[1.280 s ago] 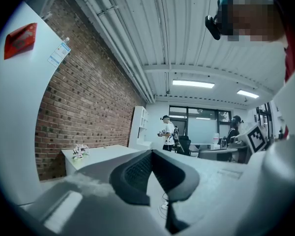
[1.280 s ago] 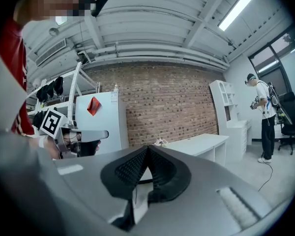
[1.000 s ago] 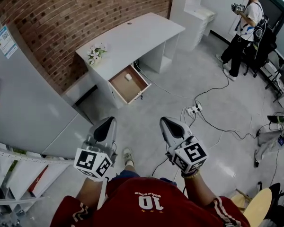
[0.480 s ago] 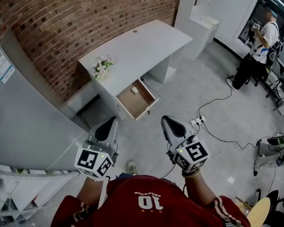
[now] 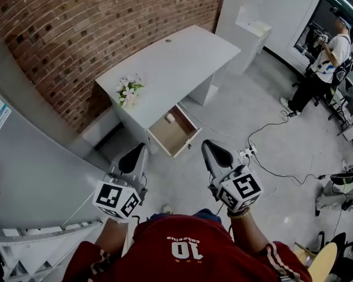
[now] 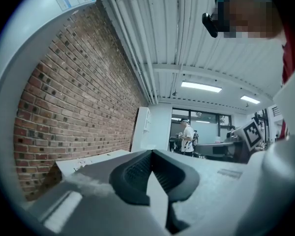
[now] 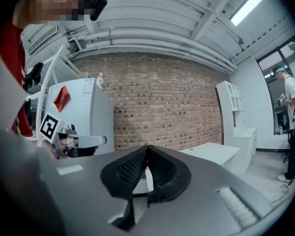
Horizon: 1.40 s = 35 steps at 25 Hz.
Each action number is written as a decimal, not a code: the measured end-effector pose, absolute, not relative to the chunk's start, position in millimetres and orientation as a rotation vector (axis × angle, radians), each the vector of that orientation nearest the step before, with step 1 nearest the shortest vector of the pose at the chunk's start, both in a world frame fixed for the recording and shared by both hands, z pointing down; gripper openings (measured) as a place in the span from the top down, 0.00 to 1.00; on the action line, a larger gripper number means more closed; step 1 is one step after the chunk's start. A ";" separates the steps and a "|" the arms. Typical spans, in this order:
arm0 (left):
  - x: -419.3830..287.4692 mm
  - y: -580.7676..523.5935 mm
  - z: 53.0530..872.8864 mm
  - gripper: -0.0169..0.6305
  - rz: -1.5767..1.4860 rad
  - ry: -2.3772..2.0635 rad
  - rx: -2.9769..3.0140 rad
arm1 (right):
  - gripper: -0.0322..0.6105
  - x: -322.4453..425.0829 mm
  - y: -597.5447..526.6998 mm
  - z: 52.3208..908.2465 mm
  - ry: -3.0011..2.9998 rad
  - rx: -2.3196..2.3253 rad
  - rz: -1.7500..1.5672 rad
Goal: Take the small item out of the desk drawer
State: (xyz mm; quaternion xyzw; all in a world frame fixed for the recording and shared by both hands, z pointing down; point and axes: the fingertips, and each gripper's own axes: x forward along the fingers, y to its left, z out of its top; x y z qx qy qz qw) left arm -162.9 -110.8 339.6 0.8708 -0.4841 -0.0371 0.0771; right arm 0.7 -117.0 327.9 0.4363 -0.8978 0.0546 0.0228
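A white desk [image 5: 182, 60] stands against the brick wall, its wooden drawer [image 5: 174, 132] pulled out toward me. Inside the drawer, near its back, lies a small white item [image 5: 170, 118]. My left gripper [image 5: 133, 156] and right gripper [image 5: 213, 153] are held side by side in front of my chest, well short of the drawer. Both are shut with nothing between the jaws, as the left gripper view [image 6: 151, 154] and right gripper view [image 7: 146, 150] also show.
A bunch of white flowers [image 5: 129, 90] rests on the desk's left end. A grey cabinet [image 5: 29, 163] stands at my left. A power strip [image 5: 246, 153] and cables lie on the floor to the right. Another person [image 5: 323, 69] stands at the far right by white shelving [image 5: 247, 16].
The desk and open drawer have drawn nearer and shifted right in the head view as I step forward. Both grippers keep their pose, still shut.
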 end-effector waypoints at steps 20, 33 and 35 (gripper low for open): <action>-141.0 -167.7 347.3 0.97 -0.116 -1.385 2.629 | 0.95 4.0 -181.4 340.6 -2.792 1.316 0.178; -126.7 -264.2 347.8 0.97 -0.099 -1.594 2.515 | 0.95 12.0 -308.2 342.6 -2.887 1.103 0.158; -124.5 -277.6 348.1 0.97 -0.095 -1.624 2.498 | 0.95 14.0 -323.6 340.4 -2.904 1.073 0.154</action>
